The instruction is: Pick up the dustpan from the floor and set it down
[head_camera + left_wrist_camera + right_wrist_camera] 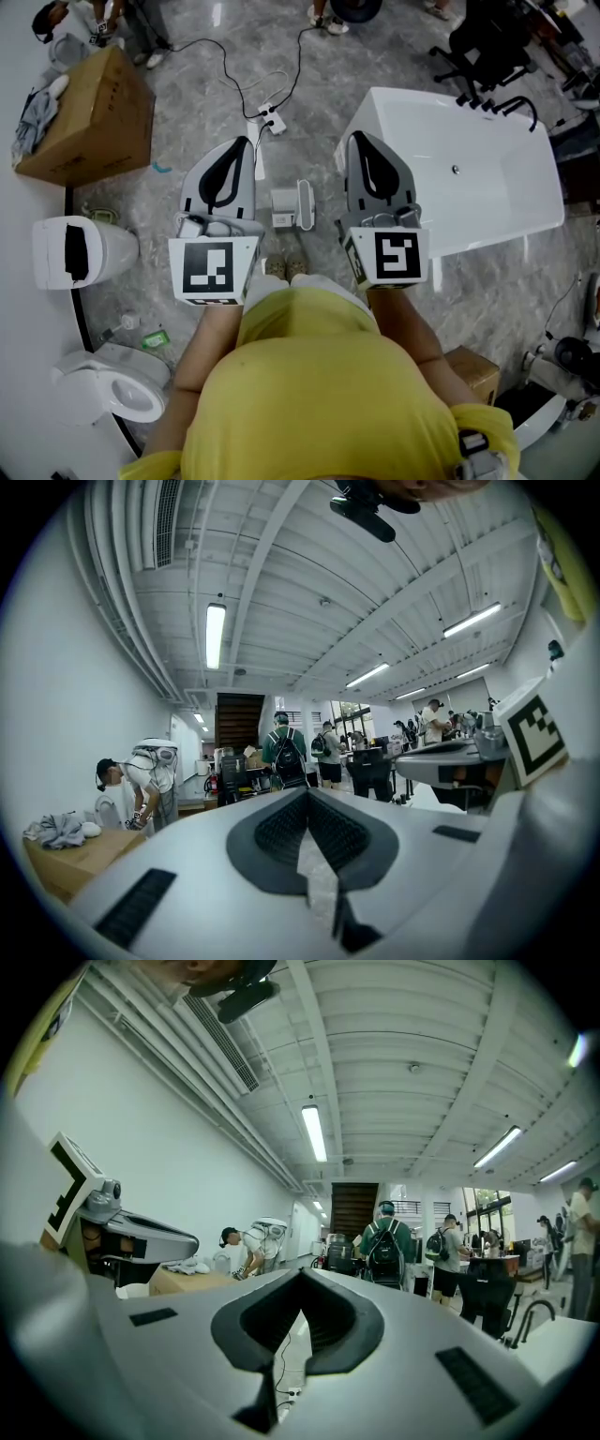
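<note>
The dustpan (pixel 291 207), white with a loop handle at its right, lies on the grey marble floor (pixel 309 103) just ahead of the person's feet. Both grippers are held level well above it, one on each side. My left gripper (pixel 246 141) is left of the dustpan, its jaw tips meeting with nothing between them (pixel 307 793). My right gripper (pixel 353 137) is to the dustpan's right, shut and empty too (pixel 302 1269). Neither gripper view shows the dustpan.
A white bathtub (pixel 469 169) stands to the right, close to the right gripper. A large cardboard box (pixel 89 117) and two toilets (pixel 80 251) (pixel 122 384) line the left. A power strip with cables (pixel 272 118) lies ahead. Several people stand far off.
</note>
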Motion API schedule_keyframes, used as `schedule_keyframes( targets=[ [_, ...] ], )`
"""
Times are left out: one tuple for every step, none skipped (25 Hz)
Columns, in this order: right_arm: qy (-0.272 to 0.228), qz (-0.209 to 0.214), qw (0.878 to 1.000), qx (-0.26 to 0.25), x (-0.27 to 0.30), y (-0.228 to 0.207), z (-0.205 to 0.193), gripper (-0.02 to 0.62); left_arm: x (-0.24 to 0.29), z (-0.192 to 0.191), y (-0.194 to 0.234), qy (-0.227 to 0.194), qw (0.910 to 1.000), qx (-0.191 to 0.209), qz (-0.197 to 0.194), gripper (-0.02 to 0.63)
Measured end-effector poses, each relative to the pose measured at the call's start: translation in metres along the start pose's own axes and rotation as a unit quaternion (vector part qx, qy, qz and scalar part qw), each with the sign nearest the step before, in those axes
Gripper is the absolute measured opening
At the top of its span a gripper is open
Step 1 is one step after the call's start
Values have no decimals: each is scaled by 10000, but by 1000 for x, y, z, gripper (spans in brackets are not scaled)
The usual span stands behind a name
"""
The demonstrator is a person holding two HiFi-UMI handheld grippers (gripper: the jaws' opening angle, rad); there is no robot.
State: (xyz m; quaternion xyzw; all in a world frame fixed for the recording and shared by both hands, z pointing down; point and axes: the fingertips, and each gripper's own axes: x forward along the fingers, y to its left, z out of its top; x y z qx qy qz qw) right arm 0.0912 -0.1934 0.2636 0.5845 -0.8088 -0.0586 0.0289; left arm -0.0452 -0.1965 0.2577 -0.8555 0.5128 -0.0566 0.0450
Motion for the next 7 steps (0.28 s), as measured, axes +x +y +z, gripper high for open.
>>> schedule_keyframes(
  targets=[
    [-3,9,10000,-3,0,-1,0,9,0,0,-1,5,10000,-7,-2,0],
    [-3,21,10000,-7,0,-3,-1,9,1,1,-3,4,10000,-1,-4,0],
    [-1,35,10000,-12,-1,-4,-2,9,2,1,-4,-2,10000,11,-3,0],
    [6,52,10000,-17,-1,-5,-3,9,2,1,-6,-12,10000,23,3,0],
    [15,68,10000,-22,-1,-7,-4,9,3,0,-8,-25,10000,32,14,0],
    [26,85,10000,-29,-2,-8,-5,9,4,0,-10,-41,10000,38,27,0],
    [36,101,9999,-36,-2,-10,-6,9,5,0,-11,-58,10000,43,39,0]
  ],
)
